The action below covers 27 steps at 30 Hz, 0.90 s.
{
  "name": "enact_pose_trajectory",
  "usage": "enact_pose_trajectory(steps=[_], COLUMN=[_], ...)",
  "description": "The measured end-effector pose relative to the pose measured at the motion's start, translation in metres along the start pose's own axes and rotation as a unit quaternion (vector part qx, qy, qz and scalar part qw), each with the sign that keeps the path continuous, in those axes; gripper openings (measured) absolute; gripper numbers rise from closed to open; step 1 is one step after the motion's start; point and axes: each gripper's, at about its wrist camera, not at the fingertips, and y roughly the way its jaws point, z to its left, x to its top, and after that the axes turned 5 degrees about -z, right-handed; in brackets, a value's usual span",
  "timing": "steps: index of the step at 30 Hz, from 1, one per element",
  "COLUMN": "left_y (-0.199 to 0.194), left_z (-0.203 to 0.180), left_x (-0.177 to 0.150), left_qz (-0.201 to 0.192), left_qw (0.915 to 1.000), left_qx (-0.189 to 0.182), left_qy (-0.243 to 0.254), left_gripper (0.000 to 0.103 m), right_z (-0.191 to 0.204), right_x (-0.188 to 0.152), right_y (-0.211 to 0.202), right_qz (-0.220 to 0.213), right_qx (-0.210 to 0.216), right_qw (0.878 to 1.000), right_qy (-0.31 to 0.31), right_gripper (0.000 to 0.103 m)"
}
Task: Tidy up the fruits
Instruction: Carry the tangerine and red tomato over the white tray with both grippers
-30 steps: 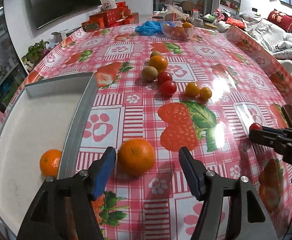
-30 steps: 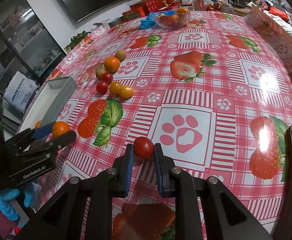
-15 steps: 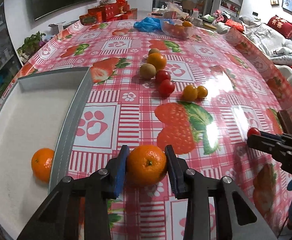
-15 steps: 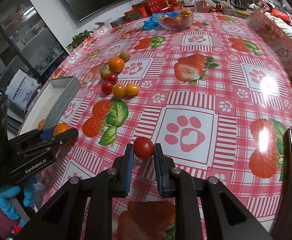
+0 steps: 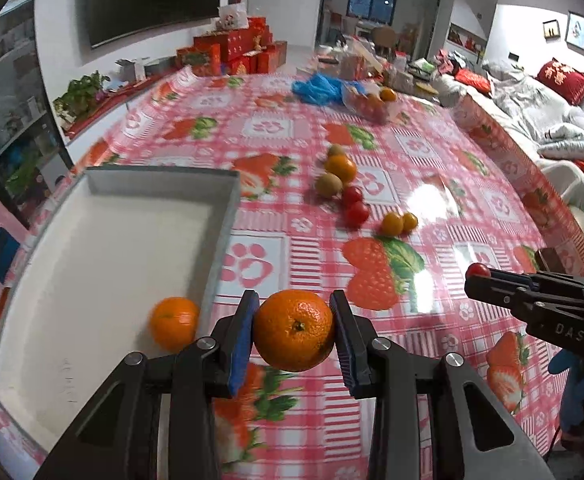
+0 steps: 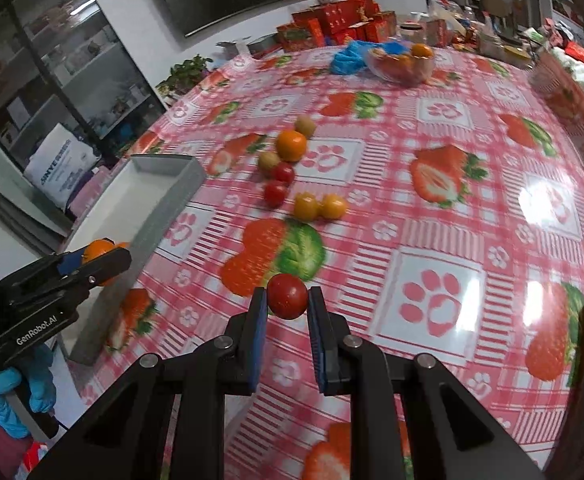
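Table [image 5: 432, 160]: a big table under a glossy red checked cloth with strawberry and paw prints; it carries all the fruit.
Tray [image 5: 219, 240]: a grey tray with a white inside, at the near left of the table. One mandarin [image 5: 173, 322] already lies inside it, close to the right wall, so I judge this tray is the place where the orange fruits are collected.
Bowl [image 6: 402, 64]: a clear bowl with fruit at the far side, beside a blue plastic bag [image 6: 350, 54]; both are well apart from the work.
Loose fruit: a group in the middle of the table, not yet sorted. An orange [image 5: 340, 168] and two kiwis [image 5: 328, 185] are farther, two cherry tomatoes [image 5: 356, 206] are in the middle, two yellow tomatoes [image 5: 399, 223] are nearer and to the right.
Left gripper [image 5: 294, 330]: it holds a second mandarin [image 5: 294, 330] between the blue pads, jaws half closed on its sides. The fruit is off the cloth, just right of the tray wall, probably ready to go over the wall.
Right gripper [image 6: 287, 300]: jaws narrow, clamped on a red cherry tomato [image 6: 287, 296] held above the cloth, at the near right. The grip is on the tips only, which looks gentle enough for a soft skin.
Risk: the mandarin is round and could slip if the pads relax early.
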Motion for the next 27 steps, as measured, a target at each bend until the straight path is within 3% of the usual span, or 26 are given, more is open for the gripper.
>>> enact_pose_trajectory(steps=[9,19,27], left_y=[-0.026,-0.023,-0.024], left_z=[0.060,0.119,0.137], left_x=[0.001,-0.022,-0.036], left_qz=[-0.027,-0.013,-0.007], left_qw=[0.9981,0.9939,0.9922], left_qx=[0.048,0.079,0.093], left_qy=[-0.029,-0.076,-0.083], left_gripper=[0.038,0.038,0.038], right_z=[0.053,0.114,0.161], right_x=[0.017,0.030,0.032], right_y=[0.017,0.038,0.058], right_qz=[0.006,0.023,0.040], right_qx=[0.027,0.057,0.082], right_qw=[0.999,0.994,0.989], right_qy=[-0.043,-0.088,-0.120], right_gripper=[0.022,0.022,0.022])
